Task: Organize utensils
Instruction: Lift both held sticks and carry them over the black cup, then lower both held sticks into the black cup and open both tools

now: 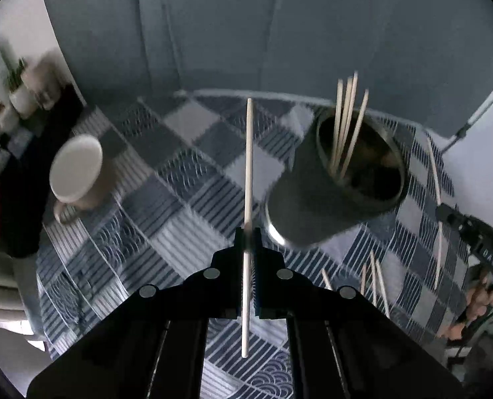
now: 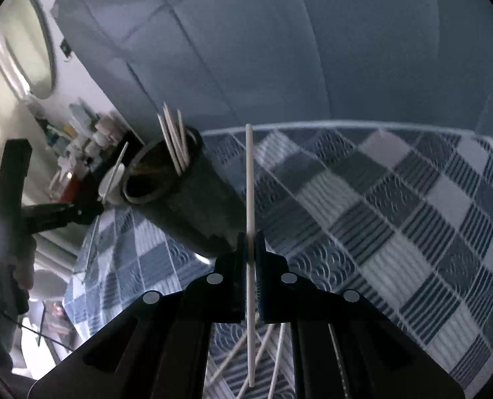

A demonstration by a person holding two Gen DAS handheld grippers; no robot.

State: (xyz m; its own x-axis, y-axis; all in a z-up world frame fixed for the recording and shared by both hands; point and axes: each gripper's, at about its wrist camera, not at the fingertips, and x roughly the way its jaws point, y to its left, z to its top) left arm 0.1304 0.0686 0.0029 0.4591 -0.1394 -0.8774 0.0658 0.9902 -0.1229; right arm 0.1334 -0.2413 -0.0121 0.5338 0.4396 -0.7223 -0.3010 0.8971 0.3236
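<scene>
Two handheld grippers are each carrying a single pale chopstick above a blue-and-white checked tablecloth [image 1: 186, 179]. The left gripper [image 1: 247, 232] is clamping its chopstick [image 1: 248, 166] lengthwise between closed jaws, while the right gripper [image 2: 250, 236] is pinching its own chopstick [image 2: 250, 199] the same way. The dark holder cup [image 1: 316, 199], already holding four chopsticks [image 1: 346, 126], is standing just to the right of the left gripper's stick.

To finish the step cleanly, each stick likely needs tipping steeper, so that its far end is clearing the rim before release (one hand at a time would avoid a clash).

Loose chopsticks [image 2: 263, 349] are still lying on the cloth, about four visible beneath the right gripper; one white mug [image 1: 77, 169] is sitting to the left.
</scene>
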